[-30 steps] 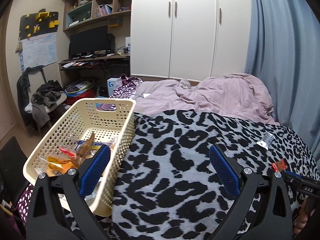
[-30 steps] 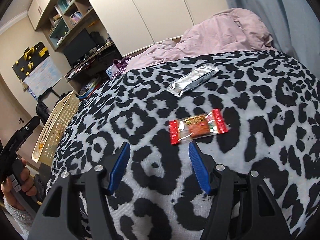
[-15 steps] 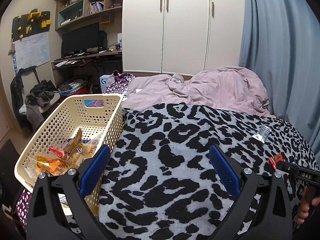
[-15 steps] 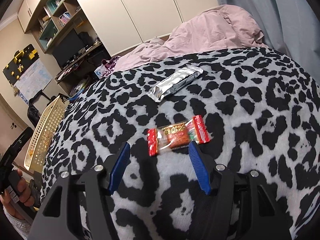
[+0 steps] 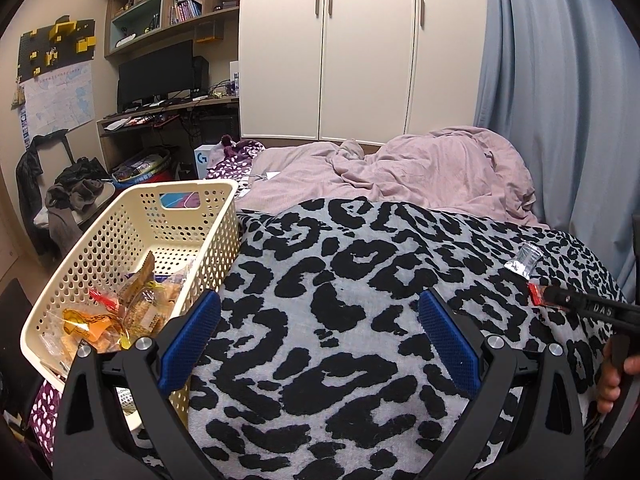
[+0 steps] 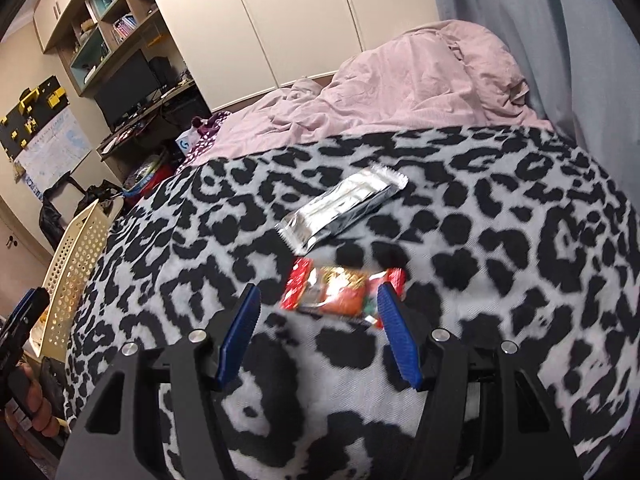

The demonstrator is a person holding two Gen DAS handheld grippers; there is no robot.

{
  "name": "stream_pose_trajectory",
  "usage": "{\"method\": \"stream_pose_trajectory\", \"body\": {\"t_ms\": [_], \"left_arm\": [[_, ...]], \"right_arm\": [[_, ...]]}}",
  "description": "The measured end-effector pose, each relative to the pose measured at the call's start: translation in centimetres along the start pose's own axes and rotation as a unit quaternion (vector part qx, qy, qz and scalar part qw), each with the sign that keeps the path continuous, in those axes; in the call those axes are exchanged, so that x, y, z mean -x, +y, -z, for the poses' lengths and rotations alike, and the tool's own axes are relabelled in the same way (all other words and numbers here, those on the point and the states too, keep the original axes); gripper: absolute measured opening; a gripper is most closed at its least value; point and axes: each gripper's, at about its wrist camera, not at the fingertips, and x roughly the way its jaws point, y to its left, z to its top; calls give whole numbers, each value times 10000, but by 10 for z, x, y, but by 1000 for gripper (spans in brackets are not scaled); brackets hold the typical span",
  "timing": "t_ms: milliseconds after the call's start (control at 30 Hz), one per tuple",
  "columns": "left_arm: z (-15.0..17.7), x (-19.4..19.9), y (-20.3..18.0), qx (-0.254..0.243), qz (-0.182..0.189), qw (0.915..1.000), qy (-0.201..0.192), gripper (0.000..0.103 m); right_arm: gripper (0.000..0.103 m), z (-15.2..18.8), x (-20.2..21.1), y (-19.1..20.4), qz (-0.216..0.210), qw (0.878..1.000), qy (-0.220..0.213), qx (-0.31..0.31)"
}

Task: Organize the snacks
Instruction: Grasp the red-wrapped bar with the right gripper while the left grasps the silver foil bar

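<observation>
- Right gripper (image 6: 318,300): jaws spread wide, low over the blanket (image 6: 500,240). The blue pads (image 6: 390,320) flank the red snack (image 6: 340,292), whose right end lies at or just beside the right pad. Motion blur hides whether they touch.
- Red snack: a clear wrapper with red ends, lying flat on the blanket. In the left wrist view only its red tip (image 5: 535,294) shows, beside the right gripper's finger (image 5: 588,308).
- Silver packet (image 6: 344,206): lies flat on the blanket just beyond the red snack, apart from it, set aslant. In the left wrist view it appears near the right edge (image 5: 526,260).
- Left gripper (image 5: 316,336): jaws spread wide with nothing between them, held over the blanket beside the basket (image 5: 136,216).
- Basket: cream, perforated, at the blanket's left edge. Several wrapped snacks (image 5: 120,308) are piled in its near end.
- Hands: one grips the right tool's handle (image 5: 614,380); the other shows at the left edge of the right wrist view (image 6: 36,412).
- Background: pink duvet (image 5: 420,168), white wardrobe (image 5: 360,48), blue curtain (image 5: 552,88).
</observation>
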Motion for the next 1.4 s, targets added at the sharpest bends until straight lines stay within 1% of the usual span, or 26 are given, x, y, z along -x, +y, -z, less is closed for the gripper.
{"method": "stream_pose_trajectory", "body": {"t_ms": [67,133,167,267,333,400,467,567,733,900,967,1033,1067,1133,1233,1400], "left_arm": [[1,-2,-2,-31,18,10000,29,100],[2,-5,-7,-81,48,9999,55,100],[2,-7,-10,-113,56,9999,71,100],[3,-10,-18,-189,118,9997,115,100],[3,-11,-22,-216,180,9995,151,100],[3,-11,-28,-283,170,9993,162,100],[3,-12,-30,-322,151,9992,169,100],[2,-14,-33,-336,134,9992,197,100],[0,-18,-42,-380,177,9989,227,100],[-2,-18,-52,-483,262,9983,207,100],[-3,-18,-57,-534,295,9979,201,100],[-5,-18,-60,-576,302,9977,190,100],[-6,-17,-61,-603,299,9976,178,100],[-7,-18,-64,-631,289,9975,162,100],[-9,-18,-68,-678,274,9972,139,100],[-12,-21,-74,-752,273,9967,144,100]], "right_arm": [[61,-5,4,-3,-35,9999,-71,76],[61,-11,4,-1,-29,9996,-74,280],[61,-15,3,-1,-101,9991,-61,404],[61,-27,-9,-8,-248,9984,150,479],[61,-34,-21,-14,-497,9969,389,477],[61,-36,-28,-18,-605,9957,530,468],[61,-34,-31,-21,-737,9942,614,490],[61,-25,-24,-18,-845,9918,663,697],[61,-5,-9,-12,-873,9869,735,1137],[61,5,5,-10,-915,9848,720,1293],[61,4,7,-8,-848,9851,623,1360],[61,4,6,-3,-687,9840,522,1562],[59,2,3,-2,-628,9831,504,1642],[52,2,-2,3,-464,9798,470,1887],[52,5,-8,12,-302,9720,448,2286],[51,10,-5,18,-361,9618,484,2672]]}}
